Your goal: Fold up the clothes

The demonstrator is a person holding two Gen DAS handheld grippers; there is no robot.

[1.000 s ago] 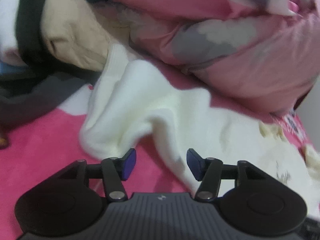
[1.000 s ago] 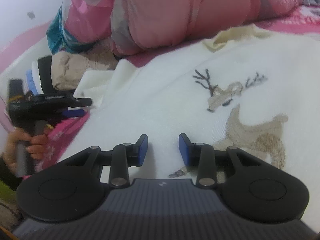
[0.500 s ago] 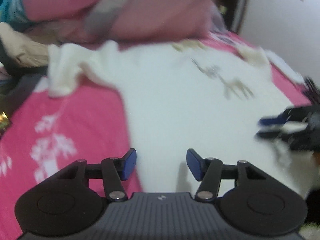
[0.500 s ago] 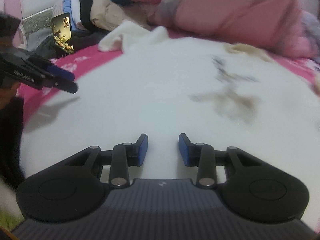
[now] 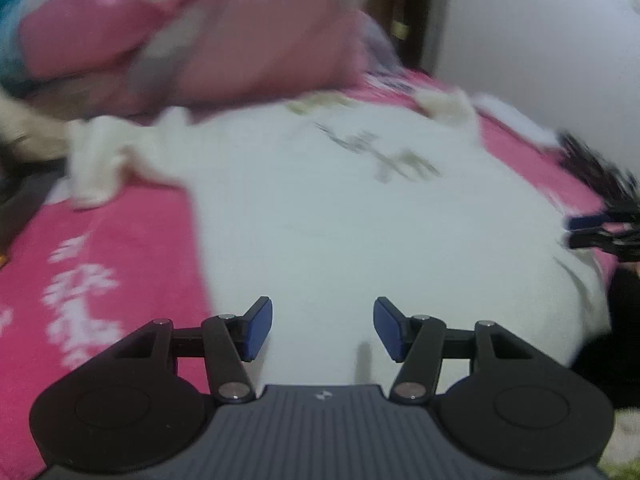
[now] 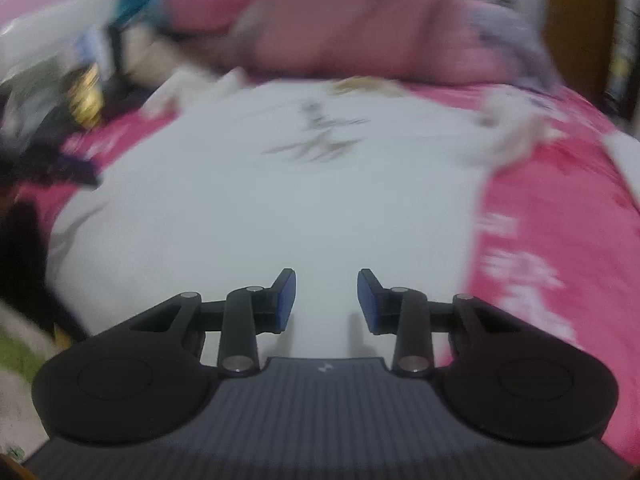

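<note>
White sweater [image 5: 360, 240], reindeer motif, lying flat on pink bedspread [image 5: 100, 280].
Left gripper [image 5: 323, 328] and right gripper [image 6: 327, 300] are hovering over its near hem, jaws parted, gripping nothing; advisably pinching both hem corners evenly before folding.

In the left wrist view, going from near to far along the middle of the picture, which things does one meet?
The left hand-held gripper with open jaws → the white sweater on the pink bedspread → the pink duvet.
</note>
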